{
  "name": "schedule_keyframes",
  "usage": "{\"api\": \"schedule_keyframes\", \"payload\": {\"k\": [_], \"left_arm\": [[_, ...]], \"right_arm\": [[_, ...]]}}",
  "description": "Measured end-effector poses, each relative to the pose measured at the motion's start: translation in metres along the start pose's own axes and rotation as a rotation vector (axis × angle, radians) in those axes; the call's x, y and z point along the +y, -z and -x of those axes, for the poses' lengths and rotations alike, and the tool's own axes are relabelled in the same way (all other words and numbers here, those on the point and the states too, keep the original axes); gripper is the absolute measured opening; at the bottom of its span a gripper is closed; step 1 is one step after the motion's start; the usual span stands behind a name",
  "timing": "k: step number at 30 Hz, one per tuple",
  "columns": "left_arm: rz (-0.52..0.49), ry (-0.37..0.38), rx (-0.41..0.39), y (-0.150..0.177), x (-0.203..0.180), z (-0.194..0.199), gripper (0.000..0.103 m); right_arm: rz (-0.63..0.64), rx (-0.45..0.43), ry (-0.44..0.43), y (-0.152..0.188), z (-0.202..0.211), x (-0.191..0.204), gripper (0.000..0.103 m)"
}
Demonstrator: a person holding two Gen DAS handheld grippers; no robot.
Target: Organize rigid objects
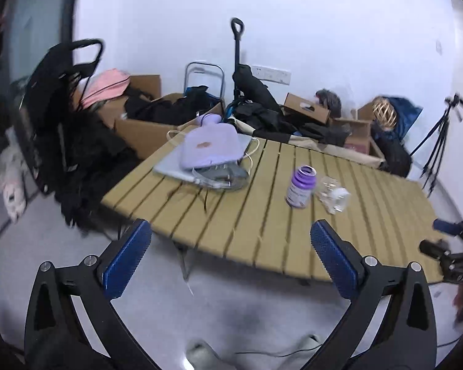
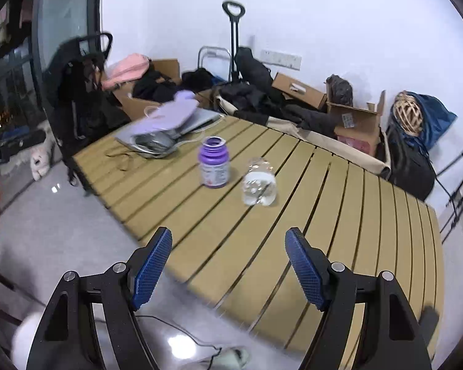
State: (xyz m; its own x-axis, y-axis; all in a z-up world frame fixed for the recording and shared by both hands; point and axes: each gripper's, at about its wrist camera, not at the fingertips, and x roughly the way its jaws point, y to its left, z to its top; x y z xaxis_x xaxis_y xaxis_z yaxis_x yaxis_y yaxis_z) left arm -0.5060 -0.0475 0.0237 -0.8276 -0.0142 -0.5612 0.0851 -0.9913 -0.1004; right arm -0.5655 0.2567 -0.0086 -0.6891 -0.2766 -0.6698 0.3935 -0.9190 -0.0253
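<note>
A purple bottle (image 1: 301,188) (image 2: 214,166) stands upright near the middle of the yellow slatted table (image 1: 256,228) (image 2: 324,215). A small clear plastic bottle (image 1: 333,194) (image 2: 259,185) stands just right of it. My left gripper (image 1: 230,248) is open and empty, held off the table's near edge. My right gripper (image 2: 228,257) is open and empty over the near edge, short of both bottles. Its fingers also show at the right edge of the left wrist view (image 1: 444,237).
A lilac hot water bottle (image 1: 210,146) (image 2: 173,112) lies on a grey laptop (image 1: 176,169) (image 2: 200,120) with cables at the table's far left. Cardboard boxes (image 1: 145,132), black bags, a trolley handle (image 1: 237,58) and a tripod (image 1: 441,141) stand behind.
</note>
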Motion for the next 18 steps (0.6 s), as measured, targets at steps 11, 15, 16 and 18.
{"api": "schedule_keyframes", "payload": {"k": [11,15,16,18], "left_arm": [[-0.129,0.070,-0.131,0.136,-0.003,0.219,0.103],[-0.203,0.020,-0.186,0.196,-0.013,0.259,0.103],[-0.206,0.028,-0.182,0.209,-0.014,0.265,0.103],[-0.211,0.033,-0.168,0.234,-0.015,0.278,0.103]], "right_arm": [[-0.008,-0.150,-0.141,0.124,0.193,0.102,0.081],[-0.016,-0.191,-0.117,0.189,0.227,0.139,0.092],[-0.011,-0.200,-0.111,0.205,0.235,0.149,0.092],[0.004,-0.214,-0.111,0.231,0.250,0.166,0.092]]}}
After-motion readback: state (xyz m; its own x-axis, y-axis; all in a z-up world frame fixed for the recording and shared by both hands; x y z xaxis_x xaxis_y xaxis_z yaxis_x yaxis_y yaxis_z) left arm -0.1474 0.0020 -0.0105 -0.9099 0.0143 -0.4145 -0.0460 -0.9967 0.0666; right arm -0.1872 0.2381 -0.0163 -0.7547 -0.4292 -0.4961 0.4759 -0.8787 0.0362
